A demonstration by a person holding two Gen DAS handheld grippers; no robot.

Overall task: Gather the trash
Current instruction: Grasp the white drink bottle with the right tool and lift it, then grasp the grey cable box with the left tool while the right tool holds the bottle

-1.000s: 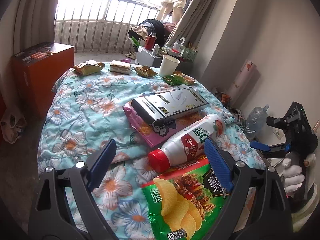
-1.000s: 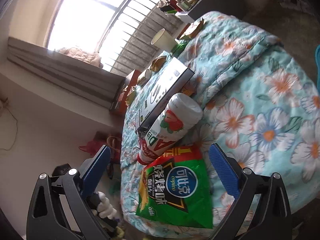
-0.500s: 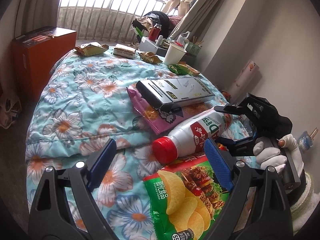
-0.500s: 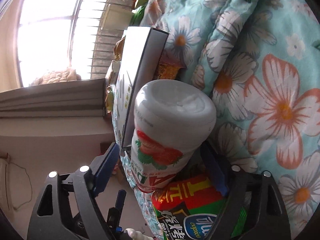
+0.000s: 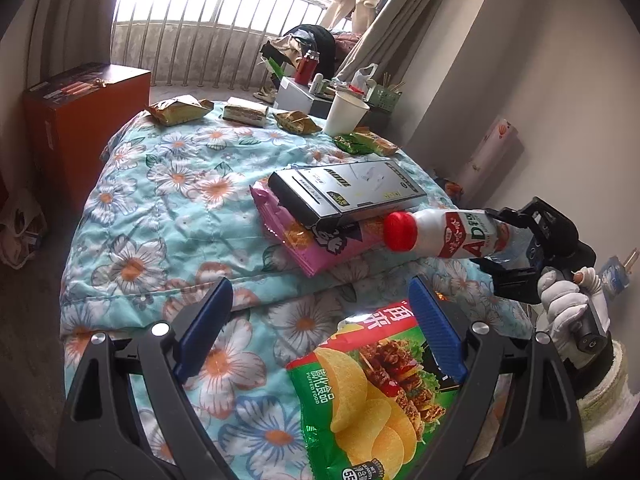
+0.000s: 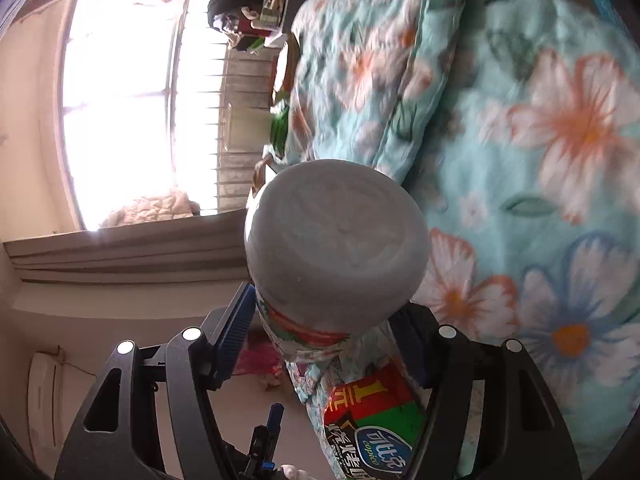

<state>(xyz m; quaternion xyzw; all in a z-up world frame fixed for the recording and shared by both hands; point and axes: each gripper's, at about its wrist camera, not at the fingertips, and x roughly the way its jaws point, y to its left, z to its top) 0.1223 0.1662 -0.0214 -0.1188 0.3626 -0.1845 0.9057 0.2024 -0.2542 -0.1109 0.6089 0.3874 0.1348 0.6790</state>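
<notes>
My right gripper (image 6: 324,320) is shut on a white drink bottle (image 6: 336,248) with a red cap; its base fills the right wrist view. In the left wrist view the bottle (image 5: 444,232) hangs lifted off the floral quilt (image 5: 168,216), held by the right gripper (image 5: 520,236) at the right. My left gripper (image 5: 320,316) is open and empty, hovering over a green chip bag (image 5: 372,392), also seen in the right wrist view (image 6: 376,428). A black-and-silver box (image 5: 348,192) lies on a pink wrapper (image 5: 316,248).
At the far end of the quilt are several snack wrappers (image 5: 180,110), a white paper cup (image 5: 346,114) and a green packet (image 5: 360,144). An orange cabinet (image 5: 84,108) stands at the left. A wall runs along the right side.
My right gripper closed on the bottle and lifted it off the quilt, moving it up and right. The left gripper stayed open above the chip bag.
</notes>
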